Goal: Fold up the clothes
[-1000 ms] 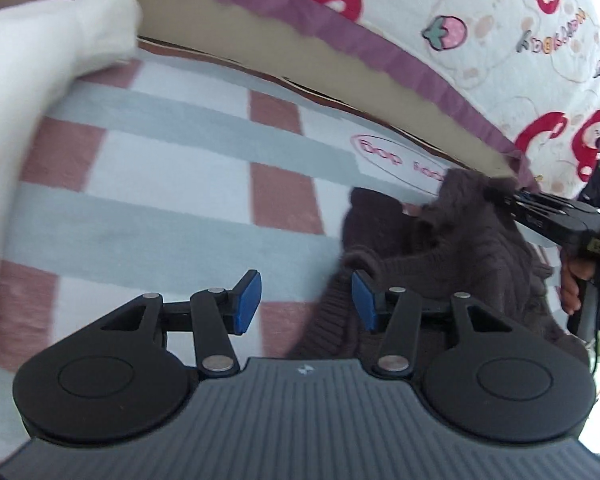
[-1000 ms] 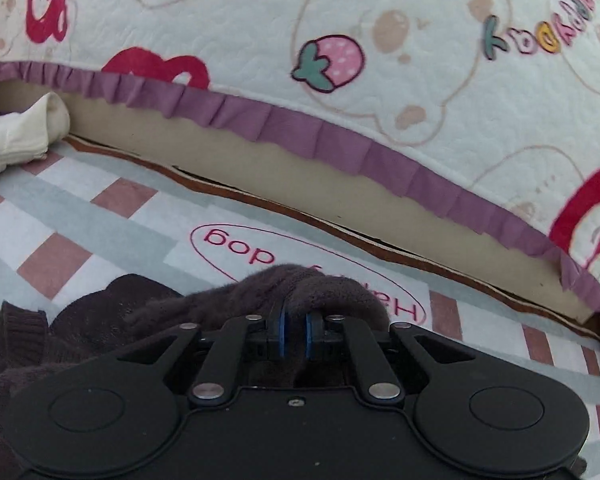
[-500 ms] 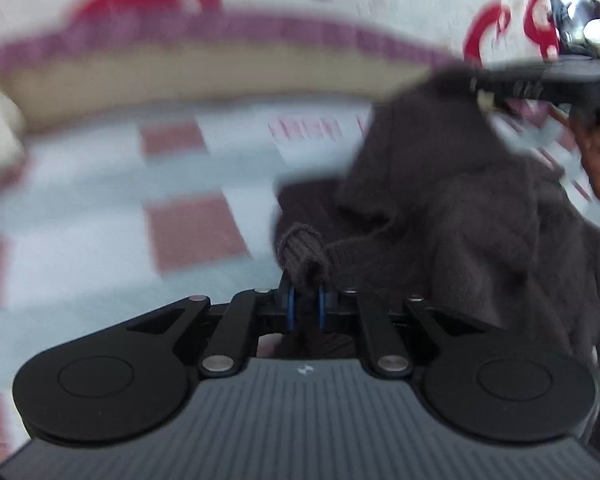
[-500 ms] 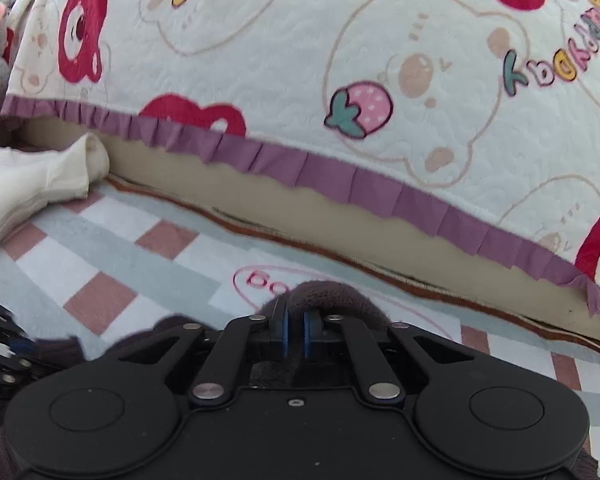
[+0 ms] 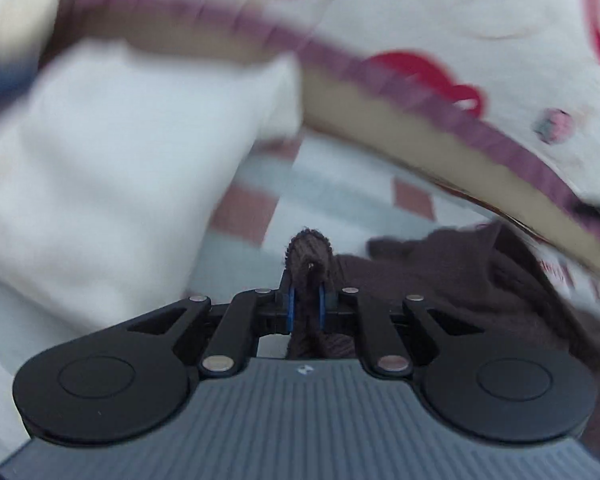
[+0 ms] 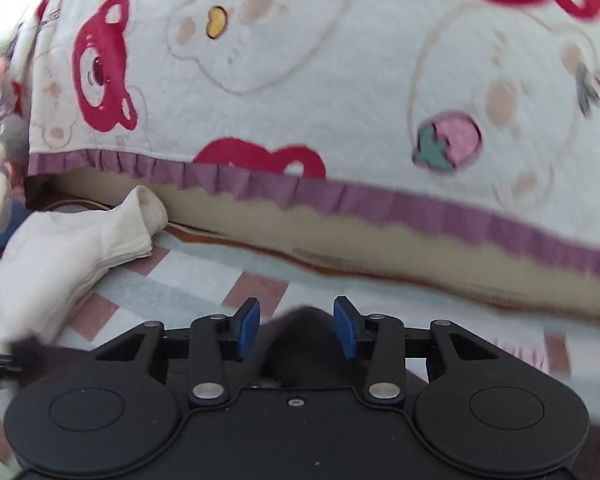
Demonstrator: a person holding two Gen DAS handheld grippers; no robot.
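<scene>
Left tool [image 5: 305,306] pinches 1 brown sweater [image 5: 460,280]; right tool [image 6: 296,328] opening, fabric btwn pads.

left gripper [image 5: 306,306]: was wide open, now clamped on a fold of the brown sweater [image 5: 440,272]
right gripper [image 6: 296,328]: had sweater pinched, jaws opening now, knit loose between
white garment [image 5: 120,168]: now fills left of frame

A checked sheet of white, pale-grey and dusty-pink squares [image 6: 204,280] lies ahead of the jaws. On it, a cream-white cloth garment [image 6: 72,252] lies ahead-left and a dark brown knitted sweater [image 5: 460,276] reaches between them.
</scene>
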